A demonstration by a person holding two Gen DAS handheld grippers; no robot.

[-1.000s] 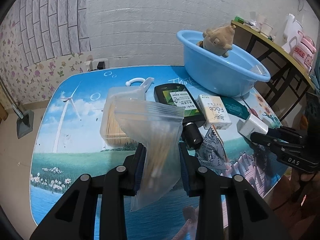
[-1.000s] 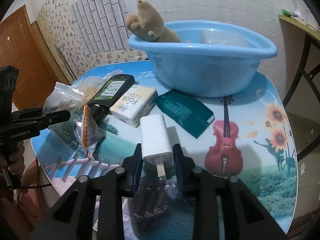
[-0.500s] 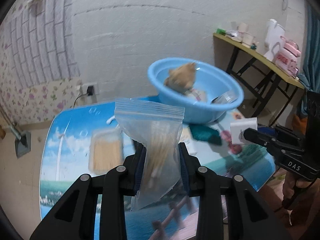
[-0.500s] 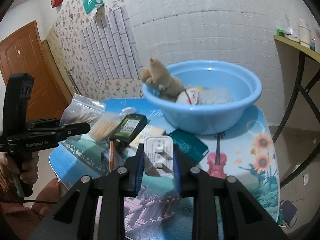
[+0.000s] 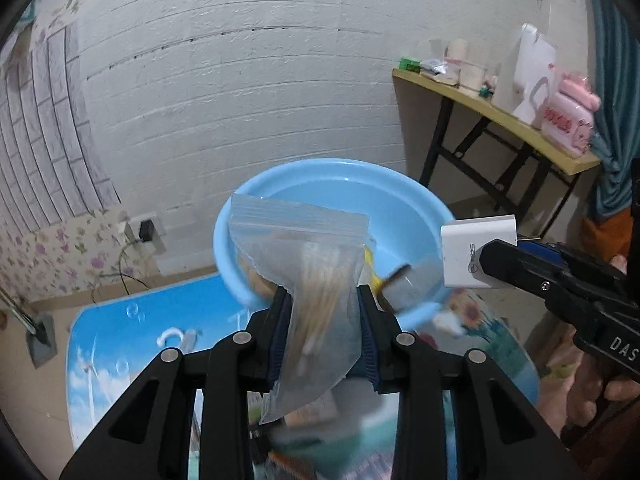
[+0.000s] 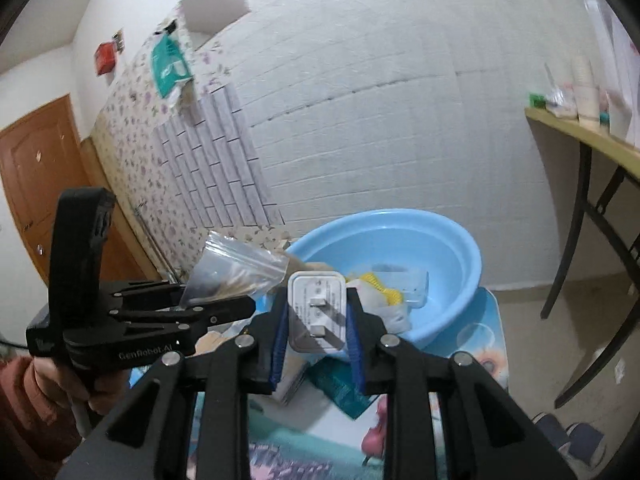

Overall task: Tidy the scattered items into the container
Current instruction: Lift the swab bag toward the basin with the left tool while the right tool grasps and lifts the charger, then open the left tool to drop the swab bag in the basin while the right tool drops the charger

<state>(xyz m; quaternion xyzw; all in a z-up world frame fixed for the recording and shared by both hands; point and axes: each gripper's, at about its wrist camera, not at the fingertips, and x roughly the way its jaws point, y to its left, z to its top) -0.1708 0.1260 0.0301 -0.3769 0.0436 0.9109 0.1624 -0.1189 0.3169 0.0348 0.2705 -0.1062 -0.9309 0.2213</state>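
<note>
Both loads have gone up off the bench toward the round blue plastic basin (image 5: 404,200) at 12 o'clock. The left hand-held gripper (image 5: 322,332) squeezes the clear plastic zip bag of sticks (image 5: 308,280); the right hand-held gripper (image 6: 316,328) squeezes the white plug charger (image 6: 318,312). Dropping in comes next.

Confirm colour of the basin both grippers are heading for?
Light blue, plain; the basin shows best in the right wrist view.

We record a light blue basin (image 5: 240,216), a clear zip bag (image 5: 316,280) of tan sticks, a white charger (image 6: 316,312), and a scenic-print table (image 5: 120,340).
</note>
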